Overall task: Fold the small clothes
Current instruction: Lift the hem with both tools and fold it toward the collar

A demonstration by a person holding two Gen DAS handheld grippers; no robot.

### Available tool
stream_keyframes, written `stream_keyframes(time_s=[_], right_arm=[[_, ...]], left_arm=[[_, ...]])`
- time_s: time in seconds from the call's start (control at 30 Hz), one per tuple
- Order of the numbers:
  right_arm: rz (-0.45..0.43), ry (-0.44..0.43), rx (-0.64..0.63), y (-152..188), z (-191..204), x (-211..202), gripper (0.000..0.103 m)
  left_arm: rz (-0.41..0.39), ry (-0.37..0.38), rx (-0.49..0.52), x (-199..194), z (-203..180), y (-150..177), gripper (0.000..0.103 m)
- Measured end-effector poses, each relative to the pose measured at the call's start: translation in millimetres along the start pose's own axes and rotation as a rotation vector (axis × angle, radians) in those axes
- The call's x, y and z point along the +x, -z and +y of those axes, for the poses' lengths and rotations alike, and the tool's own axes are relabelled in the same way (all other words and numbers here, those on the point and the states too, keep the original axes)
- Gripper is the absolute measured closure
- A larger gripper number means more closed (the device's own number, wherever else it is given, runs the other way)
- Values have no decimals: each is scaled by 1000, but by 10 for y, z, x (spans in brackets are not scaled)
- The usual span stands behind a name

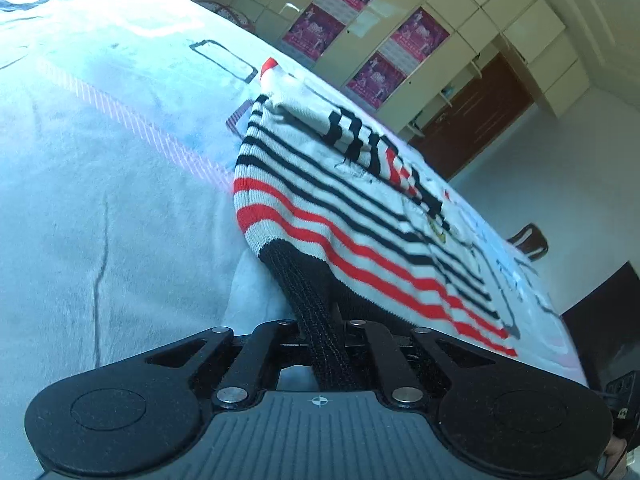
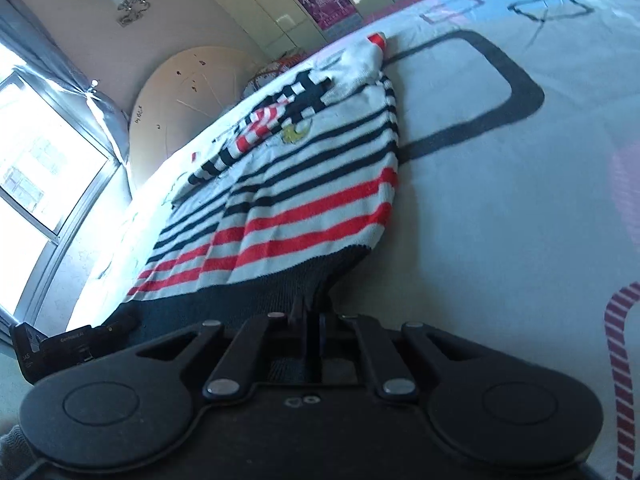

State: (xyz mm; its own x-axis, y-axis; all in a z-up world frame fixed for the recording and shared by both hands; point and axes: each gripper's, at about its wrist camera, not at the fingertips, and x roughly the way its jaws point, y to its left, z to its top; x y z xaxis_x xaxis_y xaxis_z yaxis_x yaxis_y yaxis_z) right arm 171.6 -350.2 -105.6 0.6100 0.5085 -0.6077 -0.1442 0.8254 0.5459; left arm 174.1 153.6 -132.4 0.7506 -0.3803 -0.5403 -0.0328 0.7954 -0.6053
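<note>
A small knitted sweater [image 1: 352, 216] with white, black and red stripes and a black ribbed hem lies on a pale printed bedsheet [image 1: 100, 152]. My left gripper [image 1: 320, 320] is shut on the hem's left corner, and the black rib bunches between its jaws and lifts off the bed. In the right wrist view the same sweater [image 2: 304, 200] stretches away from me. My right gripper [image 2: 310, 312] is shut on the hem's right corner, which rises in a small peak. The far sleeves lie folded over the chest.
The sheet [image 2: 500, 200] spreads wide around the sweater, printed with dark outlines and red hatched shapes. A wall of pale cupboards with pink posters [image 1: 400, 52] stands beyond the bed. A bright window [image 2: 36, 168] and a black device [image 2: 68, 344] lie at left.
</note>
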Motion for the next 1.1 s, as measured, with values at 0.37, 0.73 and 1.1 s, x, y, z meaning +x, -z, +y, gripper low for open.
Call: stream_keyframes(time_s=[0.37,0.73,1.1], right_arm=[[-175,-14,-191,-939,474,-52,97],[-240,28,-209,-2282,533,849,97],[-129,119,-75,-3041,6,2306,97]], left_arm=[[-159,65,78,18,-498,-897,99],[-131,69,79,1108,-555,-2242,99],[33,18,56,2757,-170,-2972,99]])
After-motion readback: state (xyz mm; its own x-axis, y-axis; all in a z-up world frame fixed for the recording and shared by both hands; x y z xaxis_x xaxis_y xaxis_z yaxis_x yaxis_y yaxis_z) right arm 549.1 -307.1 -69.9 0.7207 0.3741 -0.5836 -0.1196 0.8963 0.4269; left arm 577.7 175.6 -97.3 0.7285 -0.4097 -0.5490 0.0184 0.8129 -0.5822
